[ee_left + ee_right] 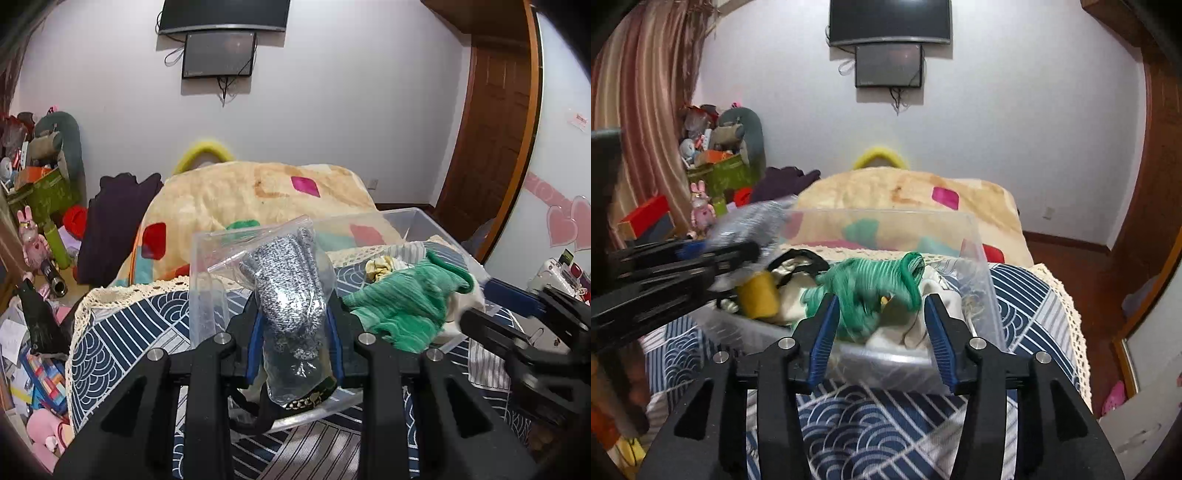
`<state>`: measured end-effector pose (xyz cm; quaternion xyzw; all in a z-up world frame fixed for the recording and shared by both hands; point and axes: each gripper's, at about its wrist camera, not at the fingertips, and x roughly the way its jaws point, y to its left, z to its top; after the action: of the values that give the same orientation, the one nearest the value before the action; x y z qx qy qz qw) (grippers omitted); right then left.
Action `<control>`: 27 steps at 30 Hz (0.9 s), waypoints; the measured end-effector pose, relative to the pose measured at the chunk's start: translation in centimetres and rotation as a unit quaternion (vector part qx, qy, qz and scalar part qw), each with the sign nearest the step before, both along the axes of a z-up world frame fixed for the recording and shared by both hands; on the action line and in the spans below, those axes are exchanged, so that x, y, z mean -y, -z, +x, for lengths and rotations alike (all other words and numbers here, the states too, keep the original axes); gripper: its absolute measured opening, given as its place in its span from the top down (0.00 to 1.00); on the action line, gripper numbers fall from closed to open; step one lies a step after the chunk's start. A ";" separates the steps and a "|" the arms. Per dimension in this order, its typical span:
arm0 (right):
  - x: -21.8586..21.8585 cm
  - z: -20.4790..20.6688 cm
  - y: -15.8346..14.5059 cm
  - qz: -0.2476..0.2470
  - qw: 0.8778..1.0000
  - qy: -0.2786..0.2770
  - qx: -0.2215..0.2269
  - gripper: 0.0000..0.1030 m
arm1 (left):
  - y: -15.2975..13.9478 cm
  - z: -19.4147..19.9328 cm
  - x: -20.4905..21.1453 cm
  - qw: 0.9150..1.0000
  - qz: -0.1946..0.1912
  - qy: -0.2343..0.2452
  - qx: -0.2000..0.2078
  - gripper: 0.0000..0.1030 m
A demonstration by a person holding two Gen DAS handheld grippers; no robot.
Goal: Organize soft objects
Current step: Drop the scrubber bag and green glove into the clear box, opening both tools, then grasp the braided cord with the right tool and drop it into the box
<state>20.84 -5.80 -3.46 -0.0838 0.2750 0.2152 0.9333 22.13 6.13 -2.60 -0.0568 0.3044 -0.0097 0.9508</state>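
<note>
My left gripper [293, 314] is shut on a clear plastic bag holding a grey knitted glove [286, 284], held upright over the clear plastic bin [207, 236]. The bag and the left gripper show blurred at the left of the right wrist view [746, 225]. My right gripper [881, 317] is open just above the bin's near rim [886, 360], with a green striped knit cloth [864, 291] between and beyond its fingers; whether it touches is unclear. The green cloth also shows in the left wrist view [402, 302]. A yellow soft item [759, 295] lies in the bin.
The bin rests on a bed with a navy wave-pattern cover [871, 424] with lace edging. A beige blanket [258, 195] is heaped behind. White cloths and a black strap [798, 258] fill the bin. Toys and boxes [40, 192] crowd the left floor. A wooden door [495, 129] stands right.
</note>
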 end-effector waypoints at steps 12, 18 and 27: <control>1.2 -4.0 0.4 0.007 0.999 -0.042 -0.010 0.48 | 0.6 -0.1 0.2 1.000 0.014 -0.001 -0.023 0.56; -0.3 -6.2 3.0 -0.009 0.995 -0.085 -0.045 0.48 | -0.1 -2.5 0.6 1.000 0.031 0.002 -0.004 0.40; -2.5 -7.4 7.3 -0.047 0.986 -0.120 -0.103 0.71 | -0.7 -8.2 1.0 0.999 0.028 0.021 0.019 0.28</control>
<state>13.45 -3.27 -10.80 -0.1377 0.3672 0.3195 0.8626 13.88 5.13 -1.89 -0.0241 0.2872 -0.0219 0.9573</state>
